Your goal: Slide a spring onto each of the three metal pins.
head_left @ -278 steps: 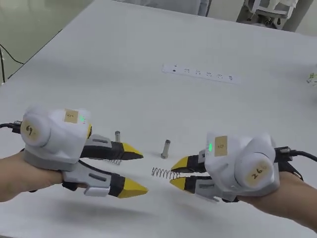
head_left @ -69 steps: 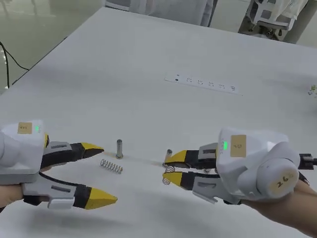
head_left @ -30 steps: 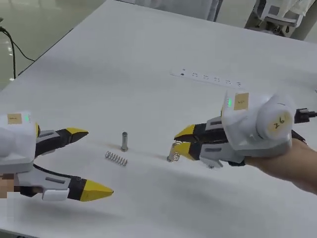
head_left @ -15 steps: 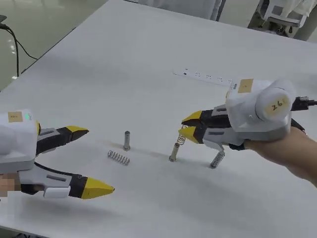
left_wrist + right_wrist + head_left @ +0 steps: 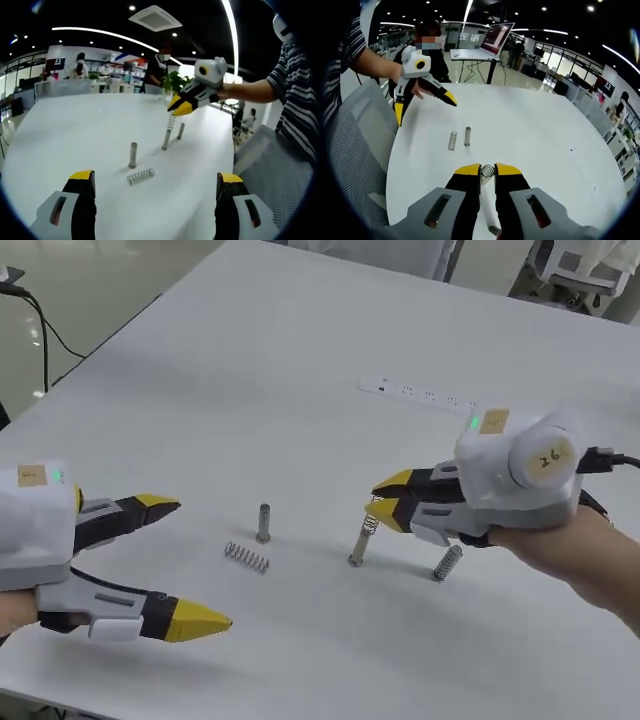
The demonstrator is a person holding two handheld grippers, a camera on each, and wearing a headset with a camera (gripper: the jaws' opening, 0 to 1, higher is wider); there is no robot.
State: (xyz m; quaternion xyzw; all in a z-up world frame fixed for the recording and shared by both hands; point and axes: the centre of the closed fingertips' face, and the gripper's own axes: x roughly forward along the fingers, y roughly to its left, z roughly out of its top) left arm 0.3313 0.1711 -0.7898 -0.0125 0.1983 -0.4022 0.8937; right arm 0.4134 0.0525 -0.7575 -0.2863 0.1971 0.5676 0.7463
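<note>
Right gripper [image 5: 378, 502] clamps a spring [image 5: 370, 525] at the tilted middle pin's [image 5: 356, 548] top. Left gripper [image 5: 195, 562] gapes wide near the desk's [image 5: 300, 360] front edge.

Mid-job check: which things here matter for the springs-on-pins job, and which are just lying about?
Job: right tongs, held spring, pin below it, bare pin, loose spring, sprung pin, left tongs.
Lying about: power strip.

One spring [image 5: 370, 524] atop tilted pin [image 5: 357, 549]
</note>
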